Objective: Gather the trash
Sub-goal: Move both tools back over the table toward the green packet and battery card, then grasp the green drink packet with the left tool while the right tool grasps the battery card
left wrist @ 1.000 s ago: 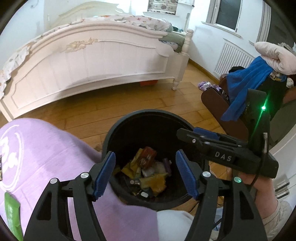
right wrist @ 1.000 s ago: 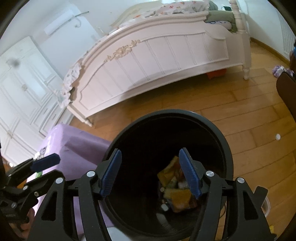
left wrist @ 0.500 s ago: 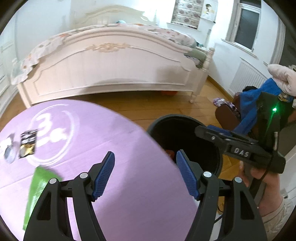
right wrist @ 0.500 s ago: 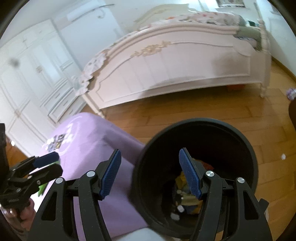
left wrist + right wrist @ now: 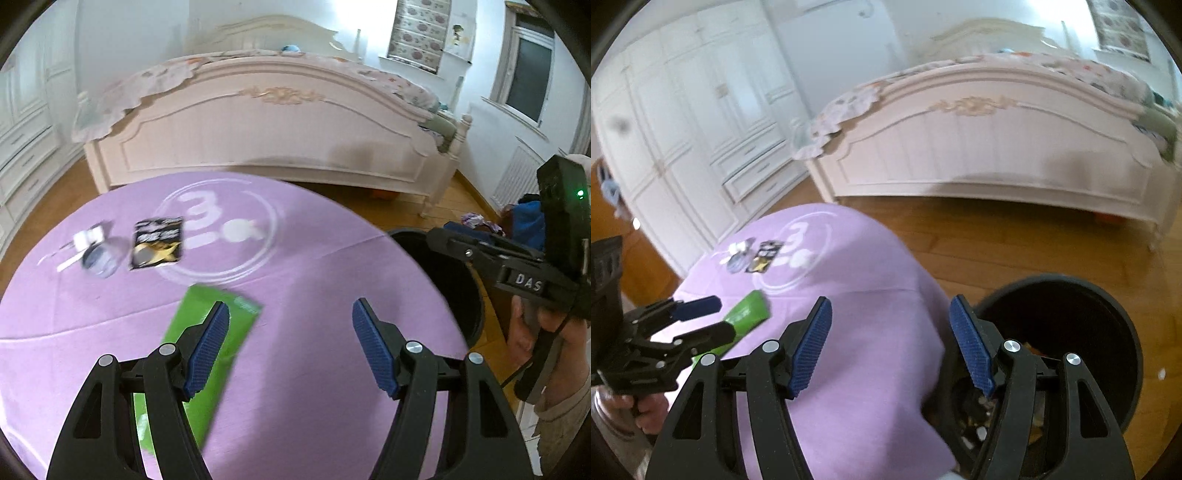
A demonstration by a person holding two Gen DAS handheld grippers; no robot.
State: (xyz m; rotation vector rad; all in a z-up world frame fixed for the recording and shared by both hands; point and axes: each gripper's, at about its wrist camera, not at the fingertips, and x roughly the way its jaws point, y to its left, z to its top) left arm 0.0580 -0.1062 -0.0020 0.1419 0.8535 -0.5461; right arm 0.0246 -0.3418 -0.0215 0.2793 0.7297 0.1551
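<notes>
Both pairs of fingers stand spread with nothing between them: your left gripper (image 5: 290, 345) hangs over the purple cloth (image 5: 314, 369), your right gripper (image 5: 892, 345) straddles its edge. You have swung away from the black bin (image 5: 1108, 332), which filled both views a second ago and now sits at the right, so the next pickup begins. Remaining trash lies on the cloth: a green wrapper (image 5: 210, 354) at lower left, a dark packet (image 5: 157, 243) and a blurred clear item (image 5: 92, 251) at upper left.
</notes>
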